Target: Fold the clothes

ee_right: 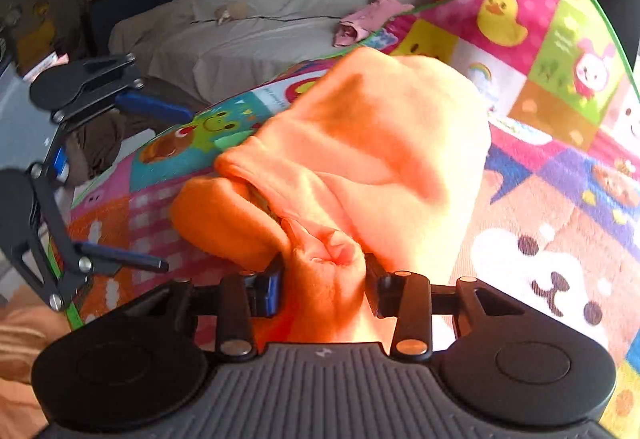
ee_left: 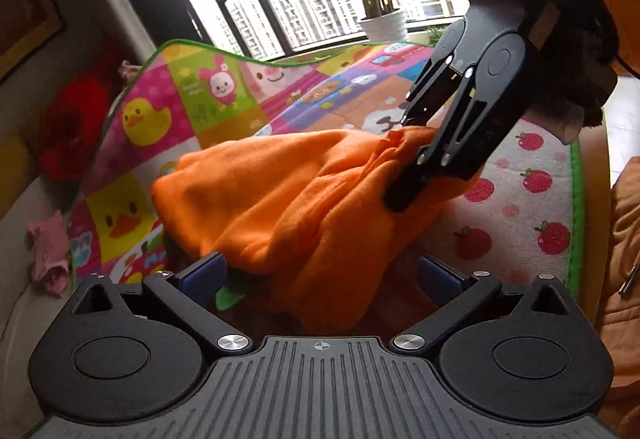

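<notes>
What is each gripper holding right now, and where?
The right gripper pinches a bunched fold of the orange garment. The left gripper is open, holding nothing.

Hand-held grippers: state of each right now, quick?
Left hand-held gripper: open, orange garment between its fingers, not pinched.
Right hand-held gripper: closed on the orange garment.

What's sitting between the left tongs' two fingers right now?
Only orange garment cloth, loose in the gap of the open left tongs; the left wrist view shows it.
</notes>
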A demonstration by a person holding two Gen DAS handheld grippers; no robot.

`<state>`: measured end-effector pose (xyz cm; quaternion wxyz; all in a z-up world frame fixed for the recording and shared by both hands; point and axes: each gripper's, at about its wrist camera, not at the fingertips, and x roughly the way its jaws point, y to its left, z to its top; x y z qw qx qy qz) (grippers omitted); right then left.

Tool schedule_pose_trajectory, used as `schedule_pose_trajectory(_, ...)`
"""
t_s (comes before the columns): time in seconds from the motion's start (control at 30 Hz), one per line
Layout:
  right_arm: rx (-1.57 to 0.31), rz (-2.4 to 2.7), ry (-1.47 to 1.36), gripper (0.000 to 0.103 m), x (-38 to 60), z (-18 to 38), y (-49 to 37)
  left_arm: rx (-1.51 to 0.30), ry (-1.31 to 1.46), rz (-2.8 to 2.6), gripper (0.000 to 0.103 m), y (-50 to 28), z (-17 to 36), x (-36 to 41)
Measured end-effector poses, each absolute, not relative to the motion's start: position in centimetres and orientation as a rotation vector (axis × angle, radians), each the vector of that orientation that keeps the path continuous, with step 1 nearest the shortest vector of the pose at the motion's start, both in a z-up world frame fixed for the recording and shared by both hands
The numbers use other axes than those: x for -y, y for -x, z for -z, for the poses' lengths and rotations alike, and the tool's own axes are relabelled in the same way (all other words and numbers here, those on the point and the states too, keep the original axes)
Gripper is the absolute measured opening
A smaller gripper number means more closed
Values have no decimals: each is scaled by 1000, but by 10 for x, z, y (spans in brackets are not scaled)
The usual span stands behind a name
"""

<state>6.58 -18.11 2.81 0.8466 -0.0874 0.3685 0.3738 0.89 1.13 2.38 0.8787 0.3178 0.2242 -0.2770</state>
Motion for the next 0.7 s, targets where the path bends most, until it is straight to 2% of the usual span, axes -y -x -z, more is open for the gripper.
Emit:
schedule_pose_trajectory(0.17, -798, -803, 126, 39, 193, -24, -71, -452, -743, 580, 103, -32, -1, 16)
schedule_pose_trajectory(0.37, -703, -808, 237, 39, 198, -27, -56, -531, -545, 564, 101, -74, 5, 17)
schedule_pose_trajectory(0.4, -673, -797, 274, 42, 198, -27, -52, -552, -501, 570, 98, -79, 4, 15)
schedule_pose_trajectory(0.43, -641, -785, 312, 49, 199, -27, -46, -572, -463, 581, 95, -83, 4, 12)
schedule_pose_trajectory(0.47, -613, -776, 346, 55, 200, -27, -40, -590, -427, 593, 86, -86, 4, 10)
schedule_pose_trajectory(0.5, -582, -772, 382, 64, 200, -27, -35, -607, -393, 604, 81, -89, 4, 8)
schedule_pose_trajectory(0.53, -553, -774, 416, 71, 200, -25, -31, -619, -362, 610, 81, -91, 4, 5)
schedule_pose_trajectory(0.7, -509, -737, 481, 74, 203, -12, -24, -669, -244, 632, 71, -95, 4, -5)
